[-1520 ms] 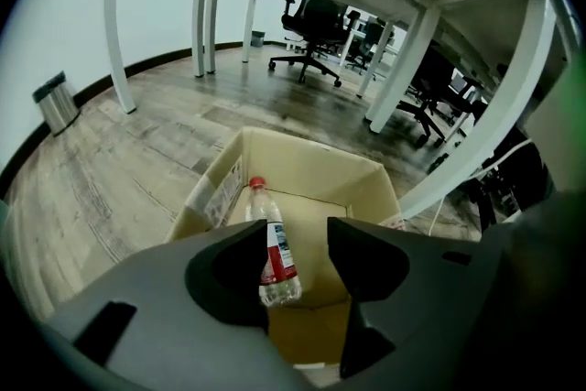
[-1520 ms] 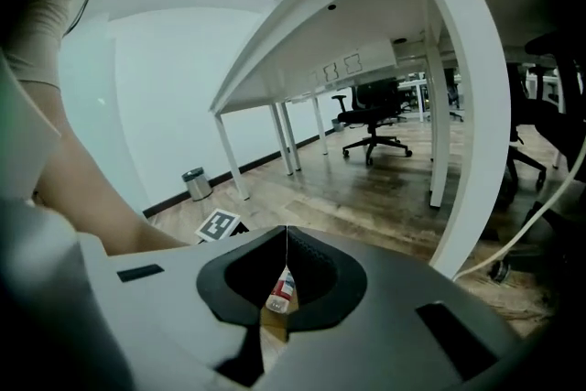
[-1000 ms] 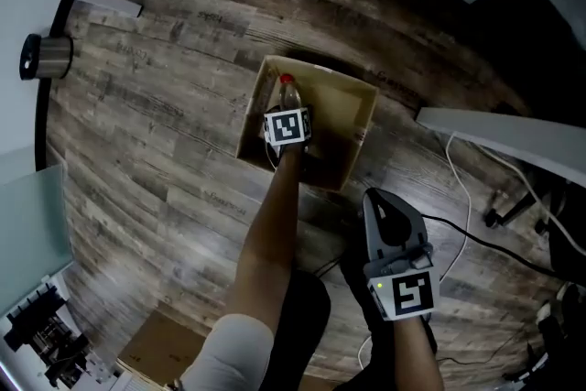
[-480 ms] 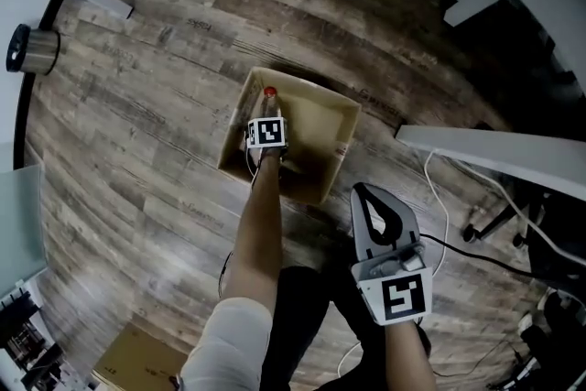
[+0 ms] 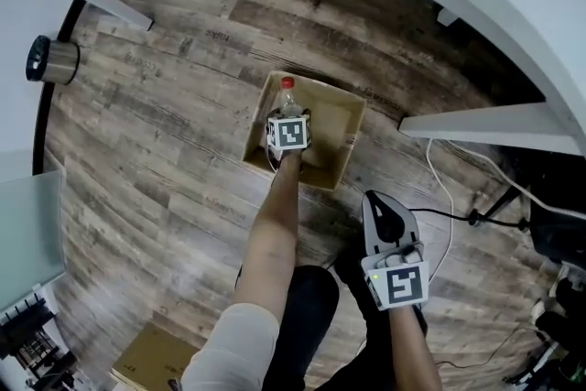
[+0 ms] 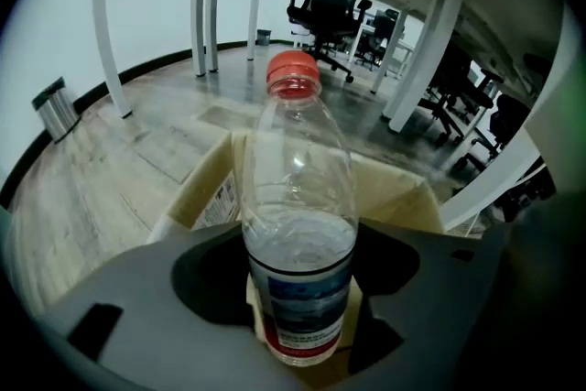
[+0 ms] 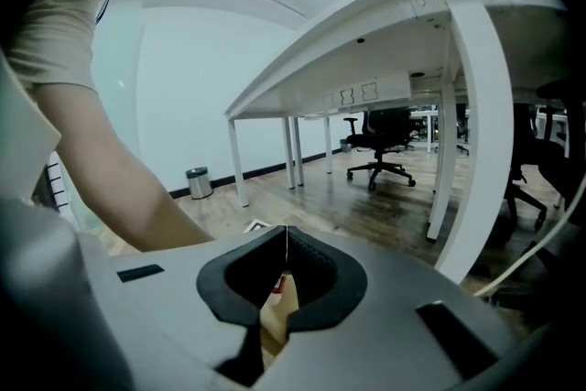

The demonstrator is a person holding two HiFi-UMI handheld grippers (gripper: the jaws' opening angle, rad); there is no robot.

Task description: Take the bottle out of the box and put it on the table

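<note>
A clear plastic bottle (image 5: pixel 287 96) with a red cap and a little water stands upright inside an open cardboard box (image 5: pixel 345 125) on the wooden floor. My left gripper (image 5: pixel 287 118) reaches down into the box, and its jaws have just been closing with the bottle between them. In the left gripper view the two dark pads press on the labelled lower body of the bottle (image 6: pixel 298 224), with my left gripper (image 6: pixel 300 311) round it and the box (image 6: pixel 209 188) behind. My right gripper (image 5: pixel 378 200) hangs empty near the person's legs, and my right gripper (image 7: pixel 286 240) has its tips touching.
A metal bin (image 5: pixel 53 59) stands by the wall at the left. White desk beams (image 5: pixel 485 119) and cables (image 5: pixel 449 213) lie to the right of the box. Another cardboard piece (image 5: pixel 151 358) is at the bottom left. Office chairs (image 6: pixel 320 9) stand farther off.
The left gripper has come up a little with the bottle, whose neck and cap now show more plainly above the gripper. The right gripper has shifted slightly and stays shut.
</note>
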